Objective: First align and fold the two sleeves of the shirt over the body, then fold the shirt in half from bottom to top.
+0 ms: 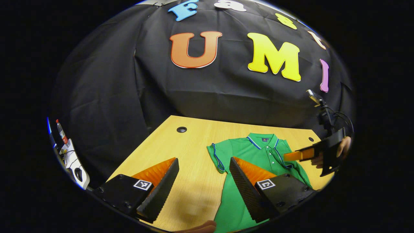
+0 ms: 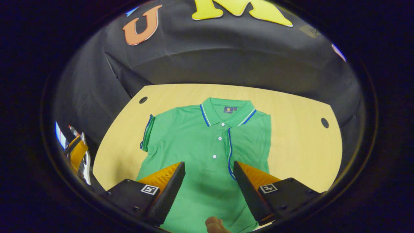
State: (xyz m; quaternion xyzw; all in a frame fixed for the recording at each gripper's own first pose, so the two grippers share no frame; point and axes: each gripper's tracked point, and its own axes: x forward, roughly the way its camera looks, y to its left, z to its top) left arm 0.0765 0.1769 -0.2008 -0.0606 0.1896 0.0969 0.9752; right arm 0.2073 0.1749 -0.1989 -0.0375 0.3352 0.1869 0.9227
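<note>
Shirt: a green polo shirt lies flat, front up, on the wooden desk, collar toward the far edge by the black cloth wall.

Sleeves: in the right gripper view the sleeve on the picture's left sticks out flat toward the desk's side edge; the other one is turned in over the body, its blue-trimmed edge running down beside the button placket.

Left gripper: the left gripper hangs above the desk with its jaws wide apart, holding nothing. Bare wood lies between the fingers, and the shirt's spread sleeve sits just ahead of one finger.

Right gripper: the right gripper is poised over the shirt's lower middle, jaws apart and gripping nothing, with green cloth showing between them.

Left gripper view extras: the right gripper shows farther off, held by a hand over the shirt's folded side. Some small things, one a red-capped bottle, stand off the desk at the picture's left.

Right gripper view extras: the whole collar, three buttons and two round cable holes near the far corners of the desk.

Near edge: a fingertip shows at the bottom of the right gripper view.
</note>
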